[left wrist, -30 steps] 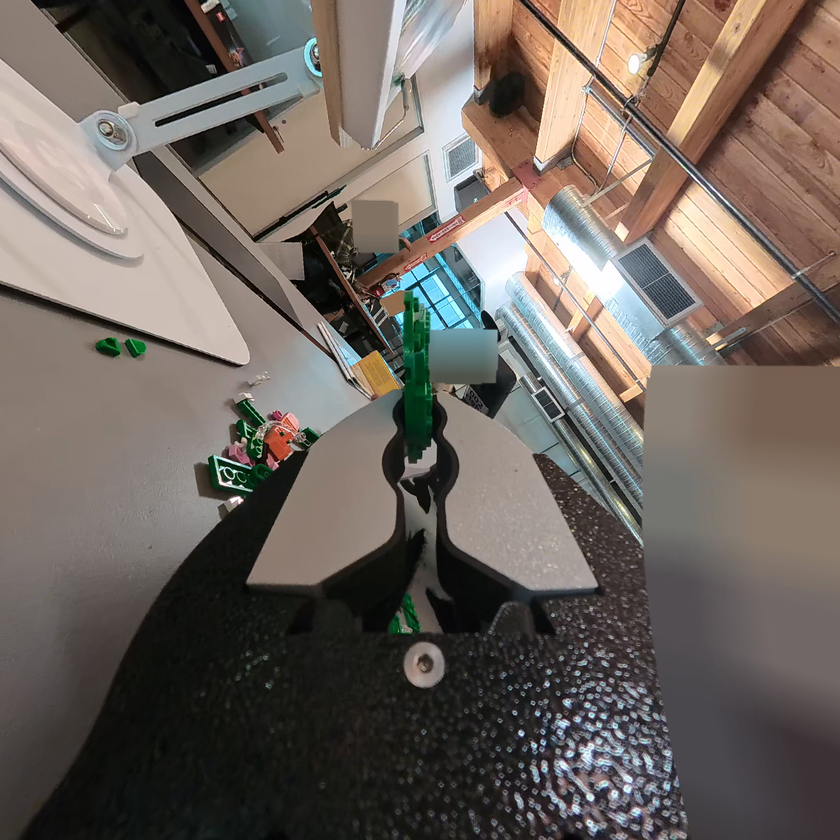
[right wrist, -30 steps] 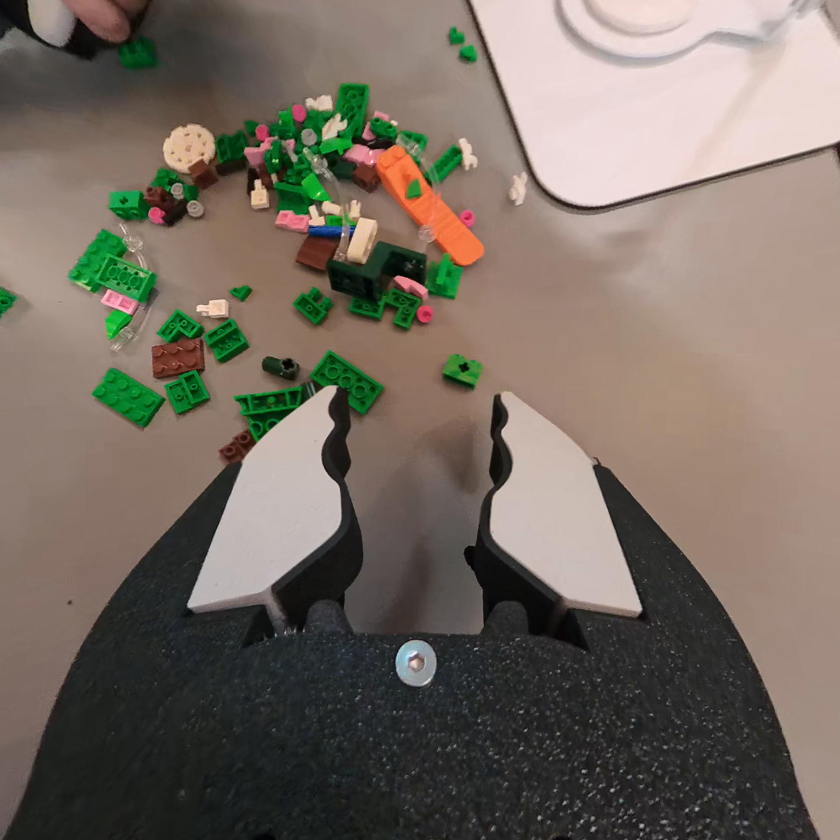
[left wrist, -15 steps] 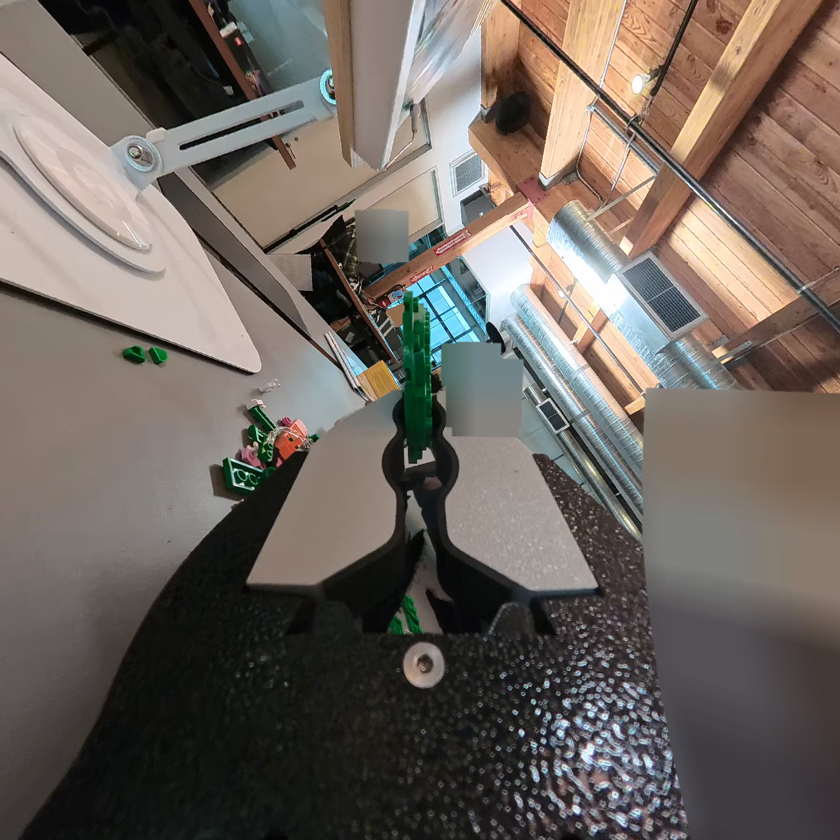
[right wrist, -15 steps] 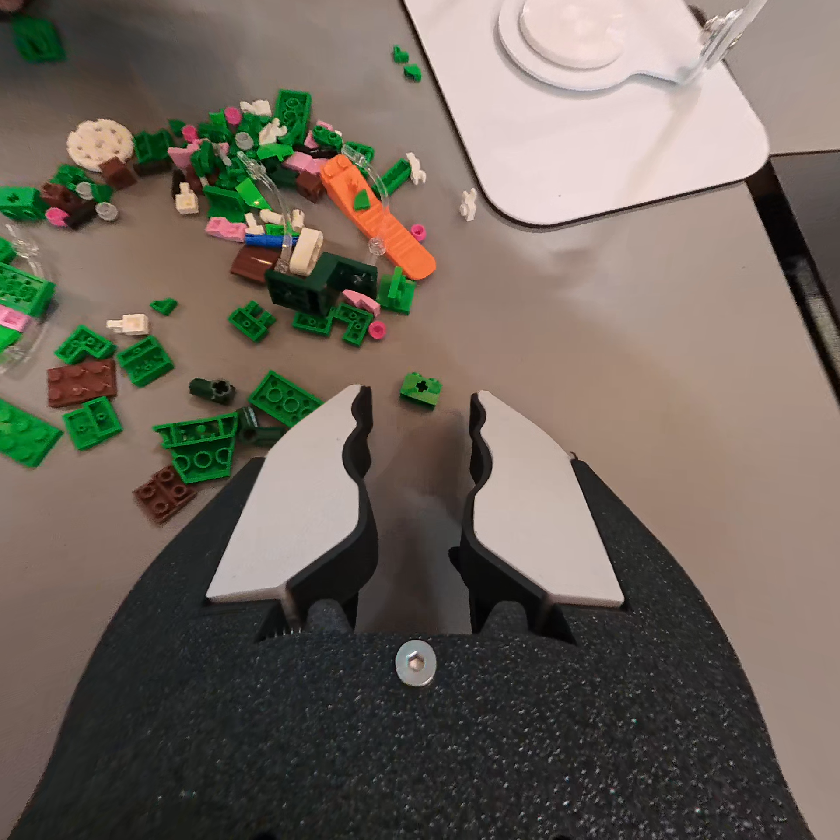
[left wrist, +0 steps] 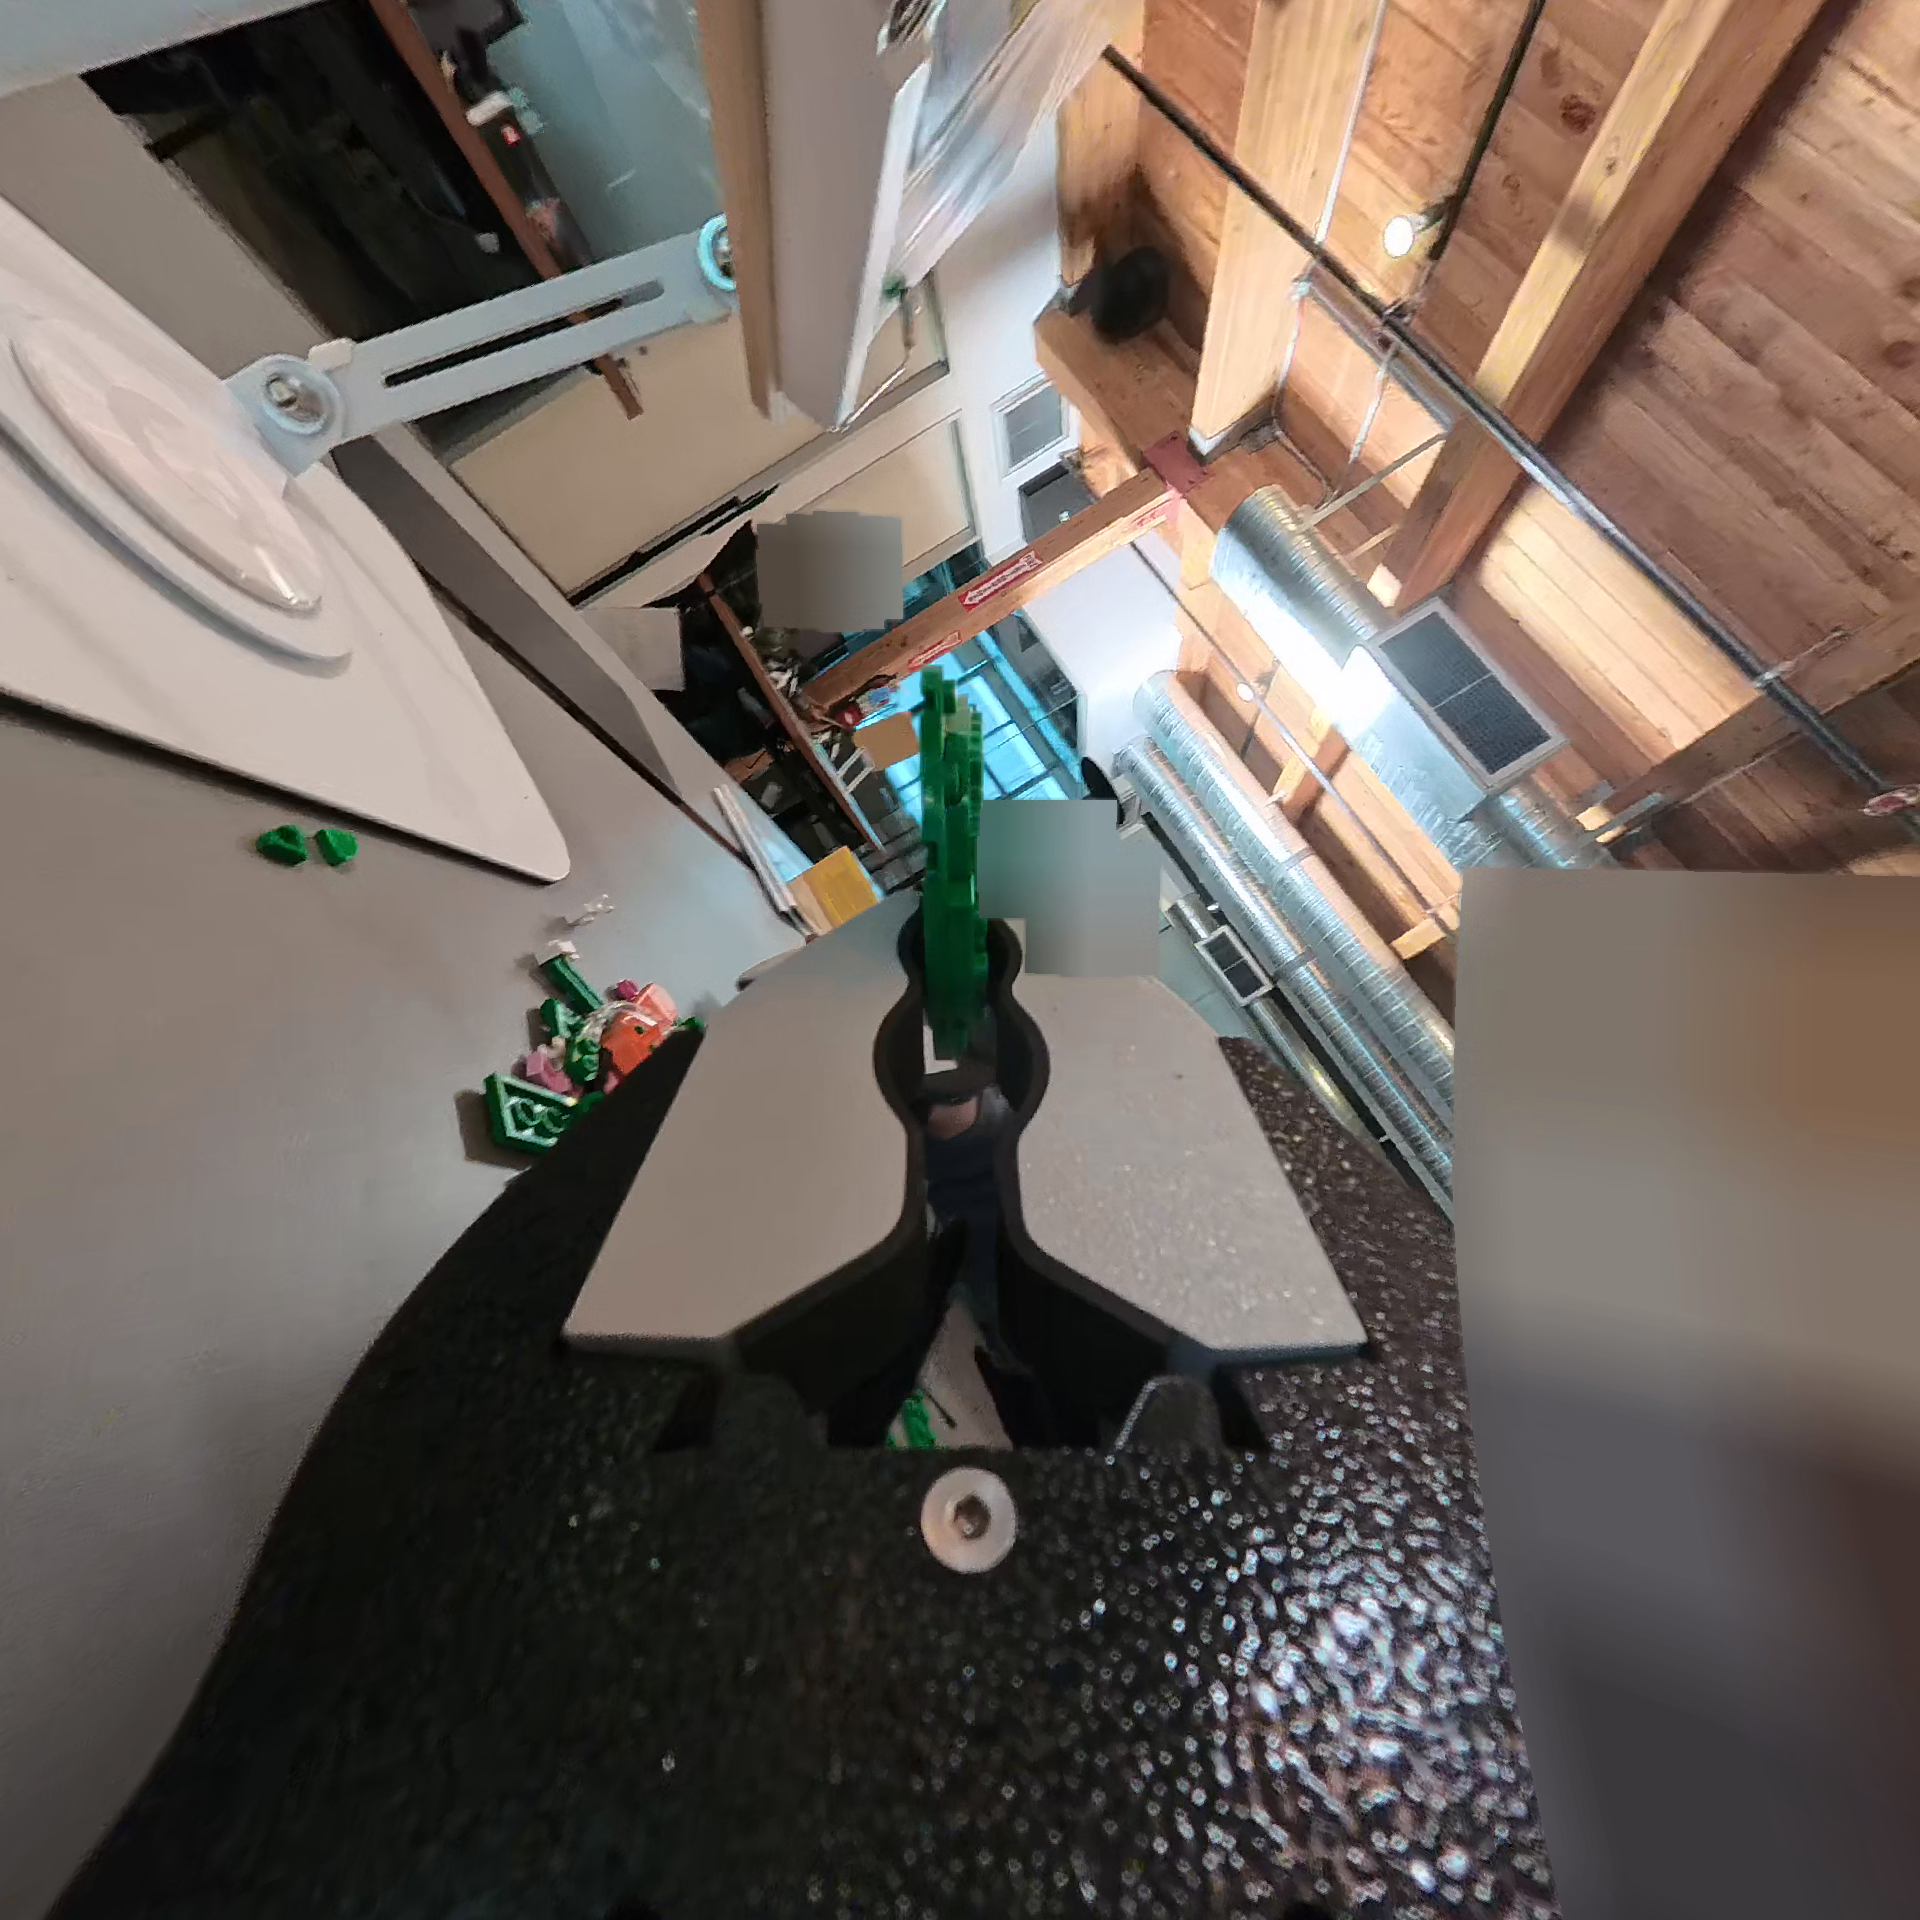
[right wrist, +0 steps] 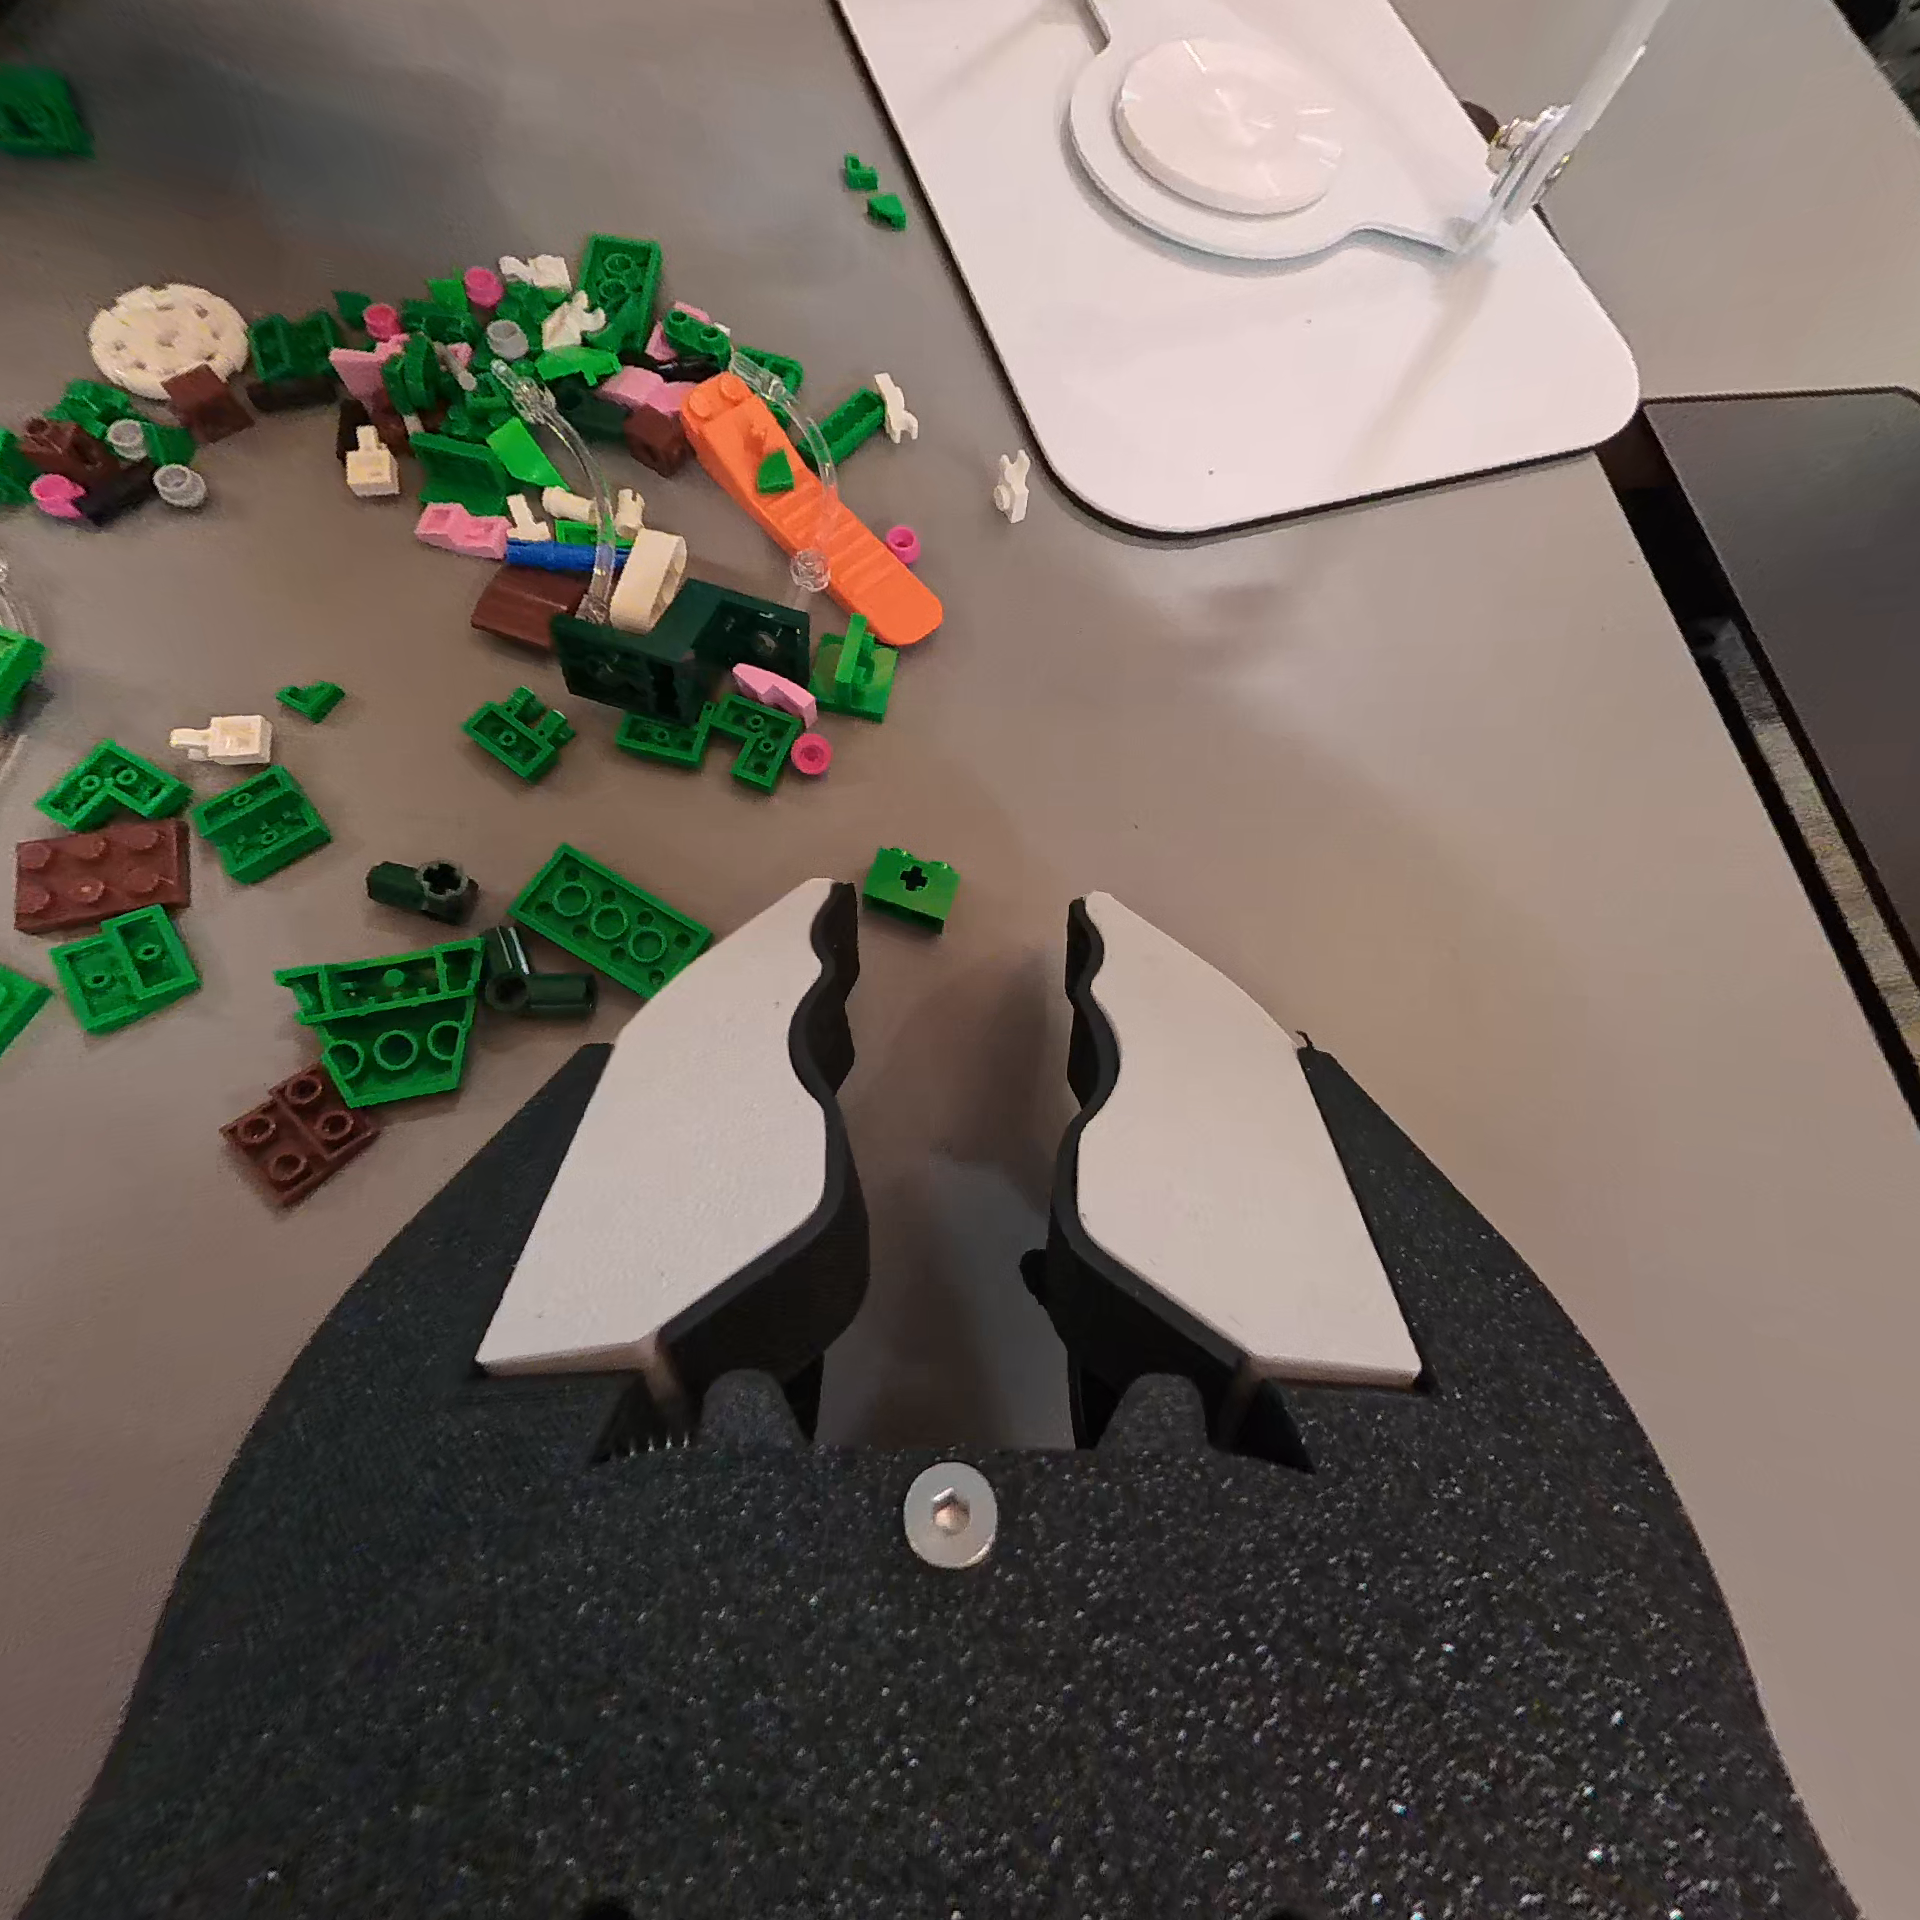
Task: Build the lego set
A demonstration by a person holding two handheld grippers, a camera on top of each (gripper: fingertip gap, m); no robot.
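Observation:
My left gripper (left wrist: pixel 956 940) is shut on a green lego assembly (left wrist: pixel 951 831), seen edge-on and held up in the air, tilted toward the ceiling. My right gripper (right wrist: pixel 961 904) is open and empty, low over the grey table. A small green brick with a cross hole (right wrist: pixel 912 886) lies just ahead of its left fingertip (right wrist: pixel 821 914). A pile of loose lego pieces (right wrist: pixel 582 499) lies ahead and to the left, with an orange brick separator (right wrist: pixel 821 520), a dark green piece (right wrist: pixel 675 649) and a white round plate (right wrist: pixel 166 338). Part of the pile (left wrist: pixel 582 1060) shows in the left wrist view.
A white stand base (right wrist: pixel 1299 343) with a round disc sits at the table's back right; it also shows in the left wrist view (left wrist: pixel 208 644). The table's right edge (right wrist: pixel 1745 748) runs close by. Two small green pieces (right wrist: pixel 873 192) lie near the base.
My right gripper has moved right and forward toward the small green brick, and its jaws have narrowed from 1 s ago. My left gripper has kept its hold and turned slightly.

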